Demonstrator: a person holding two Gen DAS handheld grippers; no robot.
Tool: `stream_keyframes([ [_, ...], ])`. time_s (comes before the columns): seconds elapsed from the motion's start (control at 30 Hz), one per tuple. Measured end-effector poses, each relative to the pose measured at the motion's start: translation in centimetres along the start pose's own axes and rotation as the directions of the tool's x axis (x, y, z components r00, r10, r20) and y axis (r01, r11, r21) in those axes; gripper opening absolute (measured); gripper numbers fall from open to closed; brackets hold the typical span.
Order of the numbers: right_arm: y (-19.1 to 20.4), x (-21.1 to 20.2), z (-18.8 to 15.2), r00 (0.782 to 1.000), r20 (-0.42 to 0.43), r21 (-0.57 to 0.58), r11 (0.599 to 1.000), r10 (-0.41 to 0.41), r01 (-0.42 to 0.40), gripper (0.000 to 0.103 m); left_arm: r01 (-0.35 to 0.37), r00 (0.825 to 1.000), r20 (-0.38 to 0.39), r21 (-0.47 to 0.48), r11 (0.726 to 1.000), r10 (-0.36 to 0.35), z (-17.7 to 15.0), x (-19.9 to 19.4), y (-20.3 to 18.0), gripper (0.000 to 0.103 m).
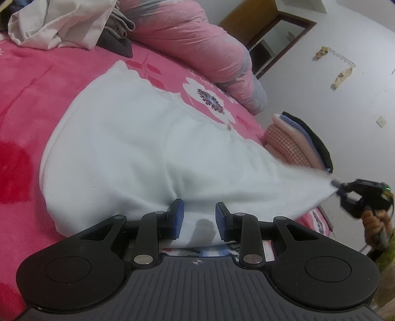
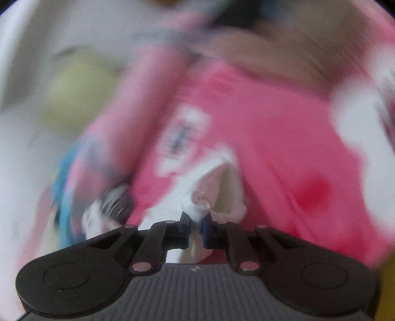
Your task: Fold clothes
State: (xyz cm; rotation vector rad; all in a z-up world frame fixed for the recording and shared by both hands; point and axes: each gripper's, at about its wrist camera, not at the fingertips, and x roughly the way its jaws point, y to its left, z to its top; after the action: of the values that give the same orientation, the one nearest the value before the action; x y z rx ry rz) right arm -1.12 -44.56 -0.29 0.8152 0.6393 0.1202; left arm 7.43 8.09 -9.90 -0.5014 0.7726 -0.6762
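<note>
A white garment lies spread on the pink flowered bedspread. My left gripper sits at its near edge, and the cloth fills the narrow gap between the blue pads, which press on it. At the right, the right gripper, held in a person's hand, is shut on a corner and lifts it clear of the bed, so the cloth stretches taut. The right wrist view is blurred. There the right gripper pinches a bunched white corner.
A pink quilt is heaped at the back of the bed. Loose clothes are piled at the top left. A stack of folded clothes sits at the bed's right edge. Behind it are a white wall and a brown door frame.
</note>
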Motion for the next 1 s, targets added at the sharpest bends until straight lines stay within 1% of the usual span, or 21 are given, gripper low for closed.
stream_keyframes([
  [0.03,0.2,-0.3,-0.7,1.0,0.03,-0.157,0.988,0.011,-0.006,0.01,0.003,1.0,-0.004,-0.001,1.0,-0.003,0.1,0.0,0.1,0.03],
  [0.07,-1.0,-0.1,-1.5,1.0,0.021,-0.226,0.974,0.016,-0.011,0.01,0.006,1.0,-0.008,-0.001,1.0,-0.006,0.1,0.1,0.1,0.03],
  [0.1,-3.5,0.8,-2.0,1.0,-0.021,-0.175,0.984,-0.02,0.016,0.01,0.009,1.0,-0.012,-0.002,1.0,-0.009,0.2,0.1,0.2,0.03],
  [0.13,-7.0,1.9,-2.7,0.994,-0.101,-0.03,0.999,-0.035,0.032,0.01,0.012,1.0,-0.015,-0.002,1.0,-0.012,0.2,0.1,0.2,0.03],
  [0.17,-10.6,3.1,-3.4,0.983,-0.182,0.116,0.992,-0.038,0.06,0.008,0.015,1.0,-0.019,-0.004,1.0,-0.016,0.2,0.1,0.3,0.03],
  [0.2,-13.0,2.9,-4.1,0.989,-0.142,0.246,0.969,0.05,-0.013,0.009,0.016,1.0,-0.022,-0.005,1.0,-0.016,0.3,0.1,0.3,0.03],
  [0.23,-13.5,2.2,-4.2,0.99,-0.121,0.288,0.957,0.078,-0.04,0.012,0.014,1.0,-0.025,-0.007,1.0,-0.014,0.3,0.1,0.3,0.03],
  [0.27,-13.9,1.5,-4.3,0.989,-0.1,0.328,0.942,0.105,-0.067,0.02,0.01,1.0,-0.028,-0.006,1.0,-0.011,0.4,0.1,0.3,0.03],
  [0.33,-12.8,-0.9,-4.0,1.0,-0.017,0.252,0.968,0.017,-0.012,0.035,0.004,0.999,-0.032,-0.004,1.0,-0.004,0.4,0.2,0.2,0.03],
  [0.4,-11.4,-3.7,-4.0,0.992,0.086,0.189,0.979,-0.087,0.07,0.037,-0.002,0.999,-0.034,-0.003,1.0,0.002,0.4,0.2,0.1,0.03],
  [0.47,-9.9,-6.3,-4.2,0.969,0.182,0.14,0.98,-0.166,0.141,0.033,-0.009,0.999,-0.037,-0.002,1.0,0.009,0.5,0.2,-0.1,0.03],
  [0.53,-5.7,-6.2,-5.1,0.963,0.209,-0.043,0.982,-0.172,0.185,0.031,-0.018,0.999,-0.041,-0.001,1.0,0.018,0.5,0.2,-0.2,0.03],
  [0.57,-3.2,-5.2,-6.1,0.964,0.205,-0.185,0.96,-0.172,0.21,0.03,-0.023,0.999,-0.043,0.0,1.0,0.023,0.6,0.3,-0.3,0.03],
  [0.67,2.1,-1.1,-9.4,0.966,0.184,-0.519,0.817,-0.18,0.251,0.029,-0.043,0.998,-0.05,-0.003,0.999,0.043,0.7,0.3,-0.6,0.03],
  [0.7,2.9,0.5,-10.7,0.972,0.155,-0.587,0.775,-0.175,0.233,0.028,-0.05,0.997,-0.052,-0.002,0.999,0.05,0.7,0.3,-0.7,0.031],
  [0.77,2.4,2.4,-11.8,0.967,0.124,-0.621,0.742,-0.223,0.251,0.026,-0.064,0.996,-0.056,-0.001,0.998,0.064,0.7,0.3,-0.9,0.031],
  [0.8,0.9,2.3,-11.4,0.955,0.139,-0.583,0.758,-0.262,0.293,0.023,-0.067,0.996,-0.055,0.0,0.998,0.067,0.7,0.3,-1.0,0.031],
  [0.83,-0.7,2.2,-10.9,0.941,0.153,-0.543,0.77,-0.3,0.334,0.012,-0.069,0.996,-0.055,0.0,0.998,0.069,0.7,0.2,-1.0,0.031],
  [0.87,-2.6,0.8,-9.9,0.942,0.157,-0.44,0.833,-0.298,0.337,0.0,-0.069,0.996,-0.054,-0.001,0.998,0.069,0.7,0.2,-0.9,0.031],
  [0.9,-4.4,-0.5,-8.8,0.942,0.161,-0.329,0.884,-0.295,0.333,0.0,-0.07,0.996,-0.053,-0.002,0.998,0.069,0.6,0.2,-0.9,0.031],
  [1.0,-4.5,-3.3,-7.6,0.886,0.25,-0.273,0.849,-0.391,0.452,0.0,-0.068,0.996,-0.053,-0.008,0.998,0.068,0.7,0.1,-0.8,0.031],
])
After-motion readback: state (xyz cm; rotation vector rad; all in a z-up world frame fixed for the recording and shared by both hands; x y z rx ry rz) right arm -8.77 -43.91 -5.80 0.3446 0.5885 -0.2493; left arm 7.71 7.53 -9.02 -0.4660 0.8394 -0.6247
